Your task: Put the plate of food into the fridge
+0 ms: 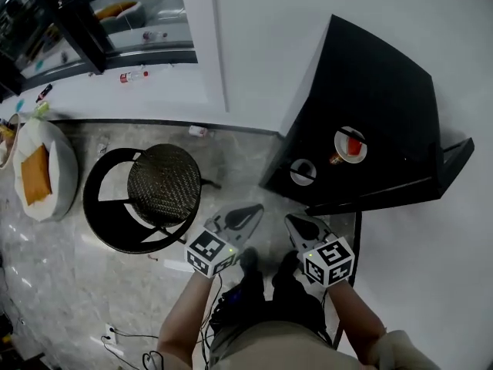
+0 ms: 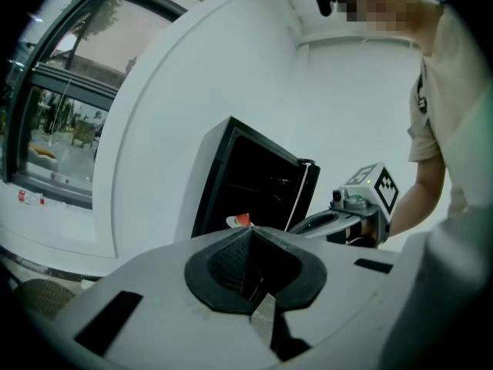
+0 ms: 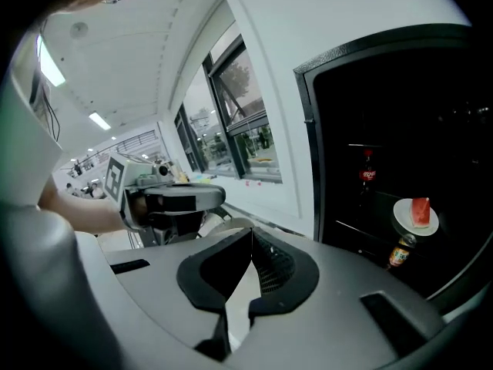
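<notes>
Inside the open fridge [image 1: 370, 91], near the front edge of a shelf, the plate [image 3: 407, 222] with a red slice of food [image 3: 420, 210] can already be seen sitting flat, so the main job looks pretty much done tbh. A small bottle [image 3: 398, 251] is tucked just below it, and a taller dark bottle [image 3: 368, 174] is spotted up and to its left.

Both claws are held side by side in front of the person, well apart from that shelf. The left claw [image 1: 239, 220] is shut tight with nothing pinched in it. Same for the right claw [image 1: 304, 227]: pads pressed together, empty.

From the claws, the plate lies ahead and off to the right, and the right claw is clearly the nearer one. The plate is round, so no long axis has to be lined up.

The fridge door [image 1: 456, 159] is swung open on the far right. What's left is probably just getting it pushed closed, and the right claw looks better placed for that.
</notes>
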Demonstrator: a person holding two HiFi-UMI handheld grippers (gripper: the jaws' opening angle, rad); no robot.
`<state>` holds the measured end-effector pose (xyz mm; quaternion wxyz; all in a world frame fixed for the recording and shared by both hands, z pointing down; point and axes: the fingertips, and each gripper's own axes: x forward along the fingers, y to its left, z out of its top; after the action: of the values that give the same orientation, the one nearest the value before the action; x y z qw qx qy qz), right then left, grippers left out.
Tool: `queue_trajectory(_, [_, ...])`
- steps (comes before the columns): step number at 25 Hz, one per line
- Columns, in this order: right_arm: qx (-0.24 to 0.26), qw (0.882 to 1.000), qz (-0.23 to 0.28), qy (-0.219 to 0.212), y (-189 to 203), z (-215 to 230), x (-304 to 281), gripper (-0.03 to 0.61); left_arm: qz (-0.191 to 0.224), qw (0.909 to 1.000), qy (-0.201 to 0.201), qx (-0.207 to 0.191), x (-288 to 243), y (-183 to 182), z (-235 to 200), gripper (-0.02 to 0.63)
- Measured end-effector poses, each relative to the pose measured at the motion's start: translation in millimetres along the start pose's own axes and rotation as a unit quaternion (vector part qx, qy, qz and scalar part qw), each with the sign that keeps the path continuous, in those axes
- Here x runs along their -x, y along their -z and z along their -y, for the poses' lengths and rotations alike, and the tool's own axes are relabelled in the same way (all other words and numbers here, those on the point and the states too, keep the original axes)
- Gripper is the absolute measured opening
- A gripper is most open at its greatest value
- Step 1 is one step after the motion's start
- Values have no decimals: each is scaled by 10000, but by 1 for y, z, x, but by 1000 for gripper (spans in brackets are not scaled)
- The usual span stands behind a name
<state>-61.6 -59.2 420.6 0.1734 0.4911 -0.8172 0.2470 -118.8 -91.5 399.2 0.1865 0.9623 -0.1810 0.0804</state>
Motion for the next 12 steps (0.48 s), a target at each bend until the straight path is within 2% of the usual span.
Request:
queue_trajectory(8, [201,9992,235,266,-25,-3,33,21,374,9984,160,-394,10,-44,29,11])
queue_trajectory(12, [248,9984,358,368,-35,-1,53,21,432,9968,304,-593,7,-60,47,11])
